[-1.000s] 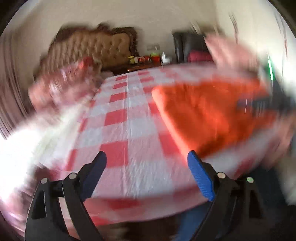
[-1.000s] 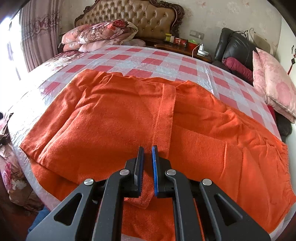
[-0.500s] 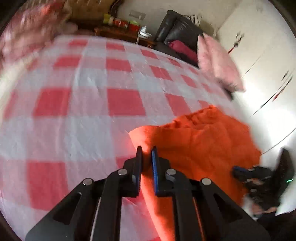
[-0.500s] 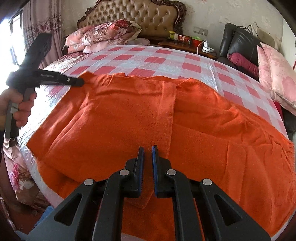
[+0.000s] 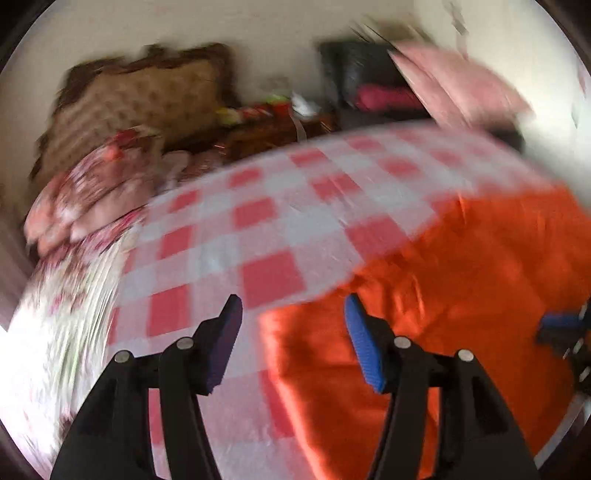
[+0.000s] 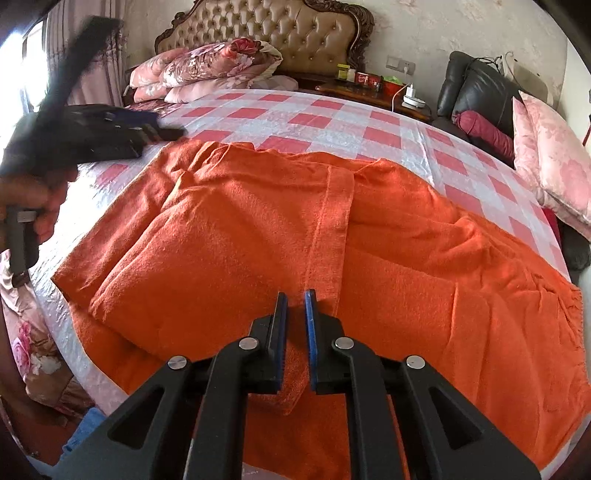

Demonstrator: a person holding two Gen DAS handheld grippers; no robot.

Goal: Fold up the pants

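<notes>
Now the left gripper (image 5: 291, 332) has its jaws apart with nothing between them; they have just been opening, and half a second ago they were pinched together at the far left corner of the orange pants (image 6: 295, 229). That corner now lies loose on the red-and-white checked bedspread (image 5: 229, 236), so I judge the left hand has let go after placing or tugging that edge, and the fold on that side is laid rather than in progress. The right gripper (image 6: 295, 332) is as it was a second ago: jaws nearly together, clamped on a fold of the pants near the near edge of the bed, pinning the garment. The pants lie spread across the near half of the bed, one layer doubled over, a band running down the middle. The right wrist view is sharp and shows the whole garment, the tufted headboard (image 6: 266, 33), floral pillows, and the person's hand (image 6: 37, 199) holding the left tool above the pants' far left corner. The left wrist view is smeared by motion and shows only the pants' left edge, though it catches the right tool at its right border.
</notes>
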